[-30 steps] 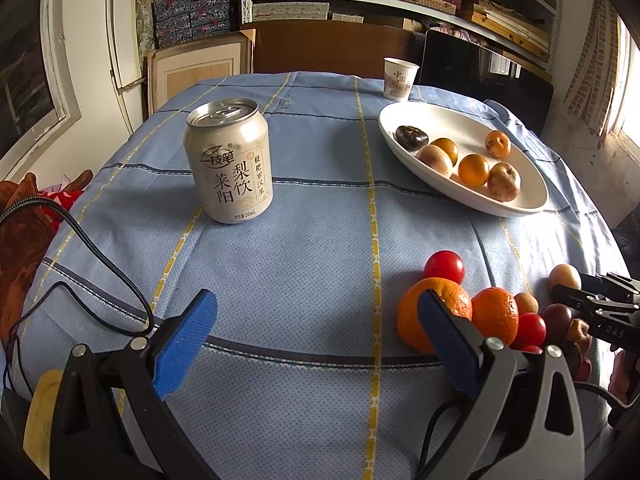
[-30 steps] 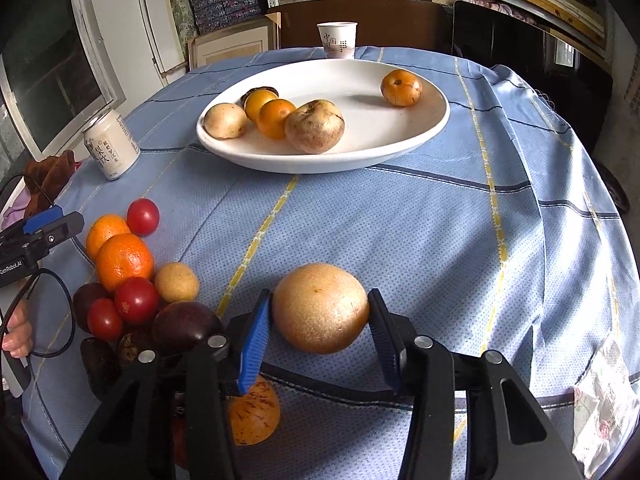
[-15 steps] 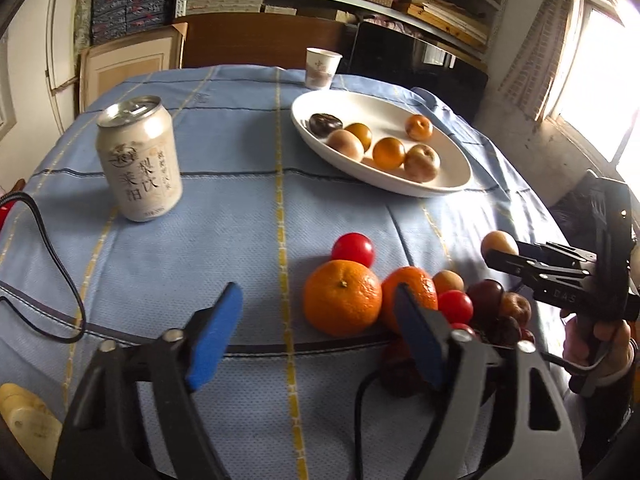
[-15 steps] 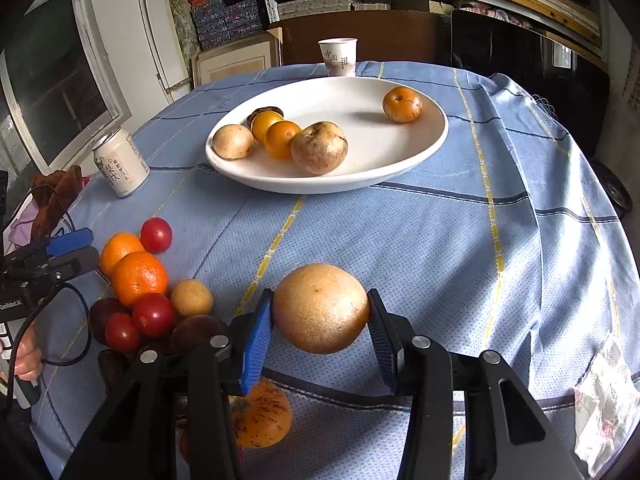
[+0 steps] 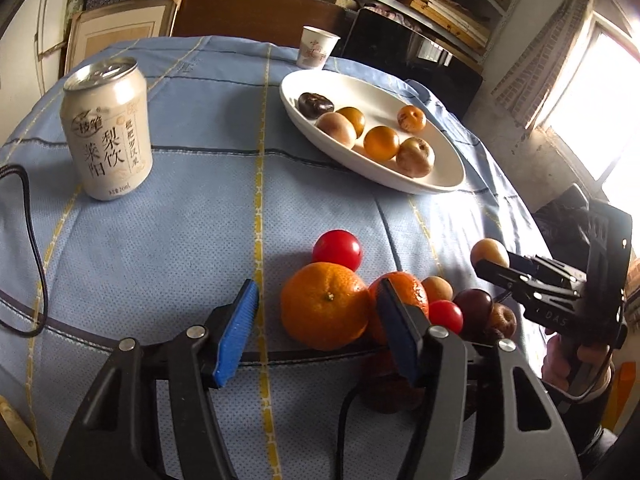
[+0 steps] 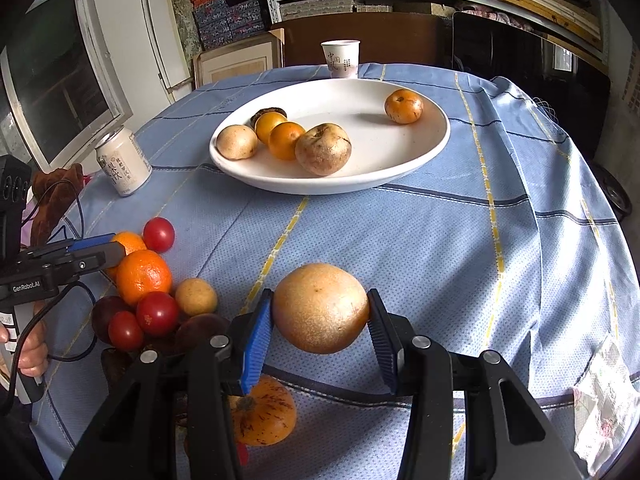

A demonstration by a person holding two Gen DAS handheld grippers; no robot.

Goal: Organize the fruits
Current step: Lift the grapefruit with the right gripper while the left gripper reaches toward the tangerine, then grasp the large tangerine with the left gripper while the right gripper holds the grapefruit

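A heap of fruit lies on the blue cloth: a big orange [image 5: 324,306], a second orange [image 5: 404,292], red tomatoes [image 5: 338,250] and dark plums [image 5: 474,304]. My left gripper [image 5: 316,336] straddles the big orange and its jaws are closing. The right pad sits between the two oranges; the left pad stands clear of the fruit. My right gripper [image 6: 320,336] is shut on a large golden round pear [image 6: 320,308], held above the cloth. A white oval plate [image 6: 400,168] behind holds several fruits.
A pale drink can [image 5: 108,132] stands at the left, with a paper cup [image 6: 340,58] at the table's far edge. A speckled orange fruit [image 6: 264,416] lies under the right gripper. A black cable [image 5: 24,248] trails at the left. Shelves and a chair lie beyond.
The left gripper swung right and down over the fruit heap, and its jaws narrowed around the big orange. The right gripper kept still with the pear in it.
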